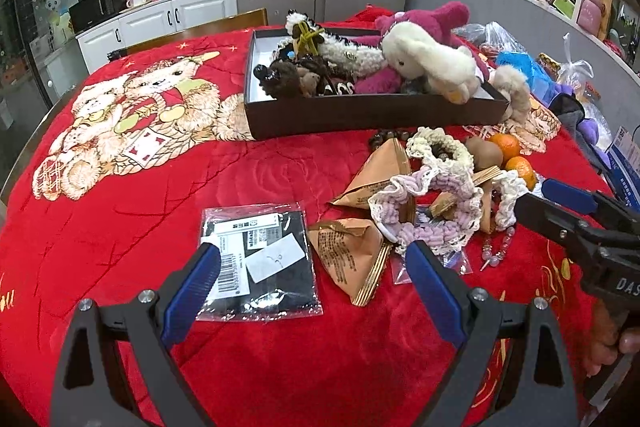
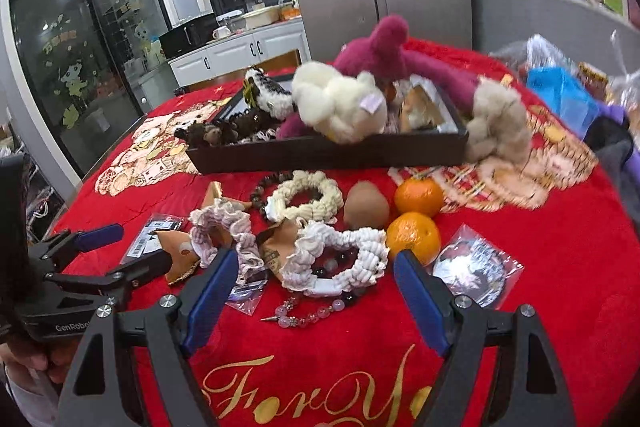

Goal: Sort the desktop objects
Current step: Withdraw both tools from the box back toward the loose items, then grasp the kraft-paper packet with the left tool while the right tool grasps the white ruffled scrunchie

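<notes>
A dark box (image 1: 360, 113) (image 2: 320, 151) on the red cloth holds plush toys (image 1: 424, 61) (image 2: 340, 103) and dark hair ties. In front lie several scrunchies: a pink one (image 1: 432, 203) (image 2: 224, 227), a cream one (image 2: 308, 197) and a white one (image 2: 340, 255). Brown paper packets (image 1: 348, 251), a bead bracelet (image 2: 308, 313), two oranges (image 2: 412, 235) and a kiwi (image 2: 366, 209) lie nearby. My left gripper (image 1: 312, 259) is open over a black bagged item (image 1: 260, 259). My right gripper (image 2: 316, 267) is open around the white scrunchie, above the cloth.
Plastic bags and a blue packet (image 1: 524, 67) crowd the table's right side. A small bagged item (image 2: 476, 267) lies right of the oranges. A beige plush (image 2: 496, 127) leans outside the box. The cloth's left part shows a bear print (image 1: 132, 115).
</notes>
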